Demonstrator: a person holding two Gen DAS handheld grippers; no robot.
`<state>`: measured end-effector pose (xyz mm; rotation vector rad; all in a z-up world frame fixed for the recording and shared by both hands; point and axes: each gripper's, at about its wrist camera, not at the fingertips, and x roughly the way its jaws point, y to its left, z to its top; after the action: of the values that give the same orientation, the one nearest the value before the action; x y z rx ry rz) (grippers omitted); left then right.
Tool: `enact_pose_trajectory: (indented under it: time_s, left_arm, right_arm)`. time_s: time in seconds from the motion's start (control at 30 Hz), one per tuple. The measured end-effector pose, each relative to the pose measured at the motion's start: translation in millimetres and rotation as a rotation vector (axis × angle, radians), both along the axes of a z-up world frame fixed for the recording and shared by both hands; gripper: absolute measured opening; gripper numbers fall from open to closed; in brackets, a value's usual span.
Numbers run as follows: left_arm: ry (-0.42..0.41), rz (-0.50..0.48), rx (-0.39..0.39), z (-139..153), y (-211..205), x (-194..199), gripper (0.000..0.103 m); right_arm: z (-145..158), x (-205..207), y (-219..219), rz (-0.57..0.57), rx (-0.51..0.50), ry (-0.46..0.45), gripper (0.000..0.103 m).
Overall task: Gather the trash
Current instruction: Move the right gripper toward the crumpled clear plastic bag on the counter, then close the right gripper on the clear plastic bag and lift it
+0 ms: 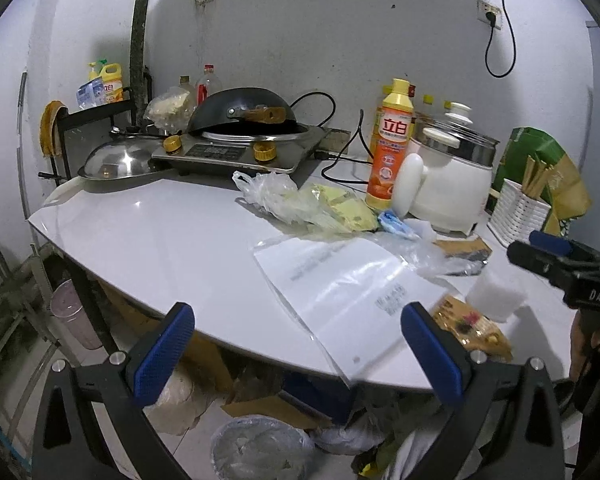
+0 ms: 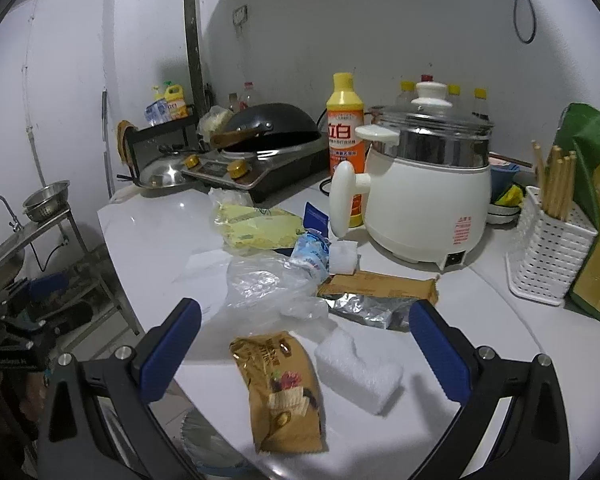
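Note:
Trash lies on the white table (image 1: 148, 232). A clear flat bag with paper (image 1: 352, 292) overhangs the front edge. A gold snack wrapper (image 2: 280, 392) and a white foam block (image 2: 360, 368) lie between my right gripper's open fingers. Further back lie a crumpled clear bag (image 2: 268, 284), a brown-and-foil wrapper (image 2: 376, 296), a yellow packet in plastic (image 2: 256, 228) and a blue-white wrapper (image 2: 312, 252). My left gripper (image 1: 300, 356) is open and empty above the table's front edge. My right gripper (image 2: 304, 352) is open and empty. A lined trash bin (image 1: 260, 448) stands on the floor below.
A white electric pot (image 2: 424, 200), an orange detergent bottle (image 2: 346, 140) and a white chopstick holder (image 2: 548, 244) stand at the back right. An induction stove with a black wok (image 1: 240, 136) and a steel lid (image 1: 120, 160) sit at the back left. A sink (image 2: 8, 248) is far left.

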<state>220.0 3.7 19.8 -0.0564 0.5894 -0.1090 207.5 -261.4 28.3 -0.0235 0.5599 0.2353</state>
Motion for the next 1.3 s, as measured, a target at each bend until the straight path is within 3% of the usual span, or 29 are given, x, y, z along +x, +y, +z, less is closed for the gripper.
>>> enact_pose_trajectory:
  time_s: [0.23, 0.43, 0.77, 0.8, 0.87, 0.93, 1.07, 1.3]
  left_arm:
    - [0.006, 0.011, -0.032, -11.9, 18.3, 31.4, 0.103]
    - [0.016, 0.024, -0.061, -24.8, 36.6, 47.5, 0.103]
    - [0.053, 0.015, -0.072, -46.0, 48.6, 58.0, 0.103]
    - [0.055, 0.014, -0.073, -46.6, 48.3, 58.1, 0.103]
    - [0.056, 0.014, -0.073, -47.9, 47.8, 57.8, 0.103]
    - [0.055, 0.016, -0.072, -48.3, 47.5, 57.7, 0.103]
    - [0.057, 0.020, -0.072, -48.4, 45.0, 55.9, 0.103]
    - [0.053, 0.020, -0.042, -46.6, 38.3, 54.2, 0.103]
  right_arm:
    - [-15.3, 47.3, 24.9, 0.036, -0.042, 0.087, 0.096]
    - [-32.5, 83.0, 49.7, 0.034, -0.088, 0.169, 0.079]
    - [-65.9, 114.3, 77.0, 0.058, -0.117, 0.267, 0.077]
    - [-69.4, 115.1, 79.1, 0.065, -0.125, 0.270, 0.072]
    - [-73.8, 116.6, 81.4, 0.068, -0.150, 0.275, 0.049]
    - [-76.0, 117.3, 83.5, 0.083, -0.162, 0.274, 0.042]
    - [-74.5, 113.2, 84.1, 0.108, -0.198, 0.252, 0.019]
    - [-39.3, 92.6, 81.1, 0.124, -0.223, 0.136, 0.016]
